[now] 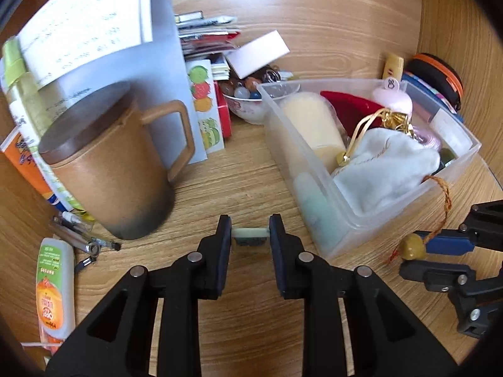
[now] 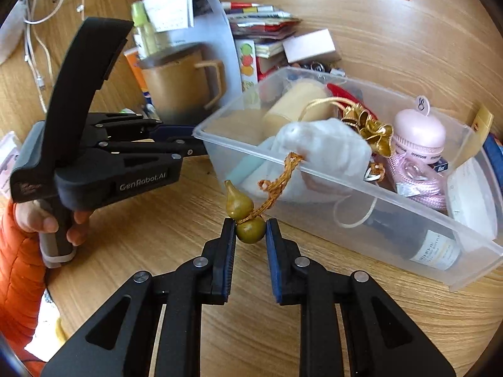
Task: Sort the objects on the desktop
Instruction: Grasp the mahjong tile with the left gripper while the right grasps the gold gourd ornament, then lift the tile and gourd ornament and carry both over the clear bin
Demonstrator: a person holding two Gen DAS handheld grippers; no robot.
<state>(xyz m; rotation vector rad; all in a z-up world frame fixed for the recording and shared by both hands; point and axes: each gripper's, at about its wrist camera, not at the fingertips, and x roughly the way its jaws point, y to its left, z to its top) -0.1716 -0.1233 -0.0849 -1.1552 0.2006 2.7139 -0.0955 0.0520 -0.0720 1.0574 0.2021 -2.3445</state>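
The right gripper (image 2: 250, 231) is clamping the gourd charm (image 2: 250, 232) (cord trailing up over the bin's near wall (image 2: 314, 182)); the left gripper (image 1: 250, 235) is pinching a small pale block (image 1: 250, 234).

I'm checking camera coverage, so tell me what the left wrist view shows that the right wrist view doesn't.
Only the left wrist view shows the left gripper shut on a small pale object, plus a bowl of beads and a lotion tube. Only the right wrist view shows a hand in an orange sleeve and white cables. Both show the clear bin, brown mug, white pouch and the right gripper shut on the gourd charm.
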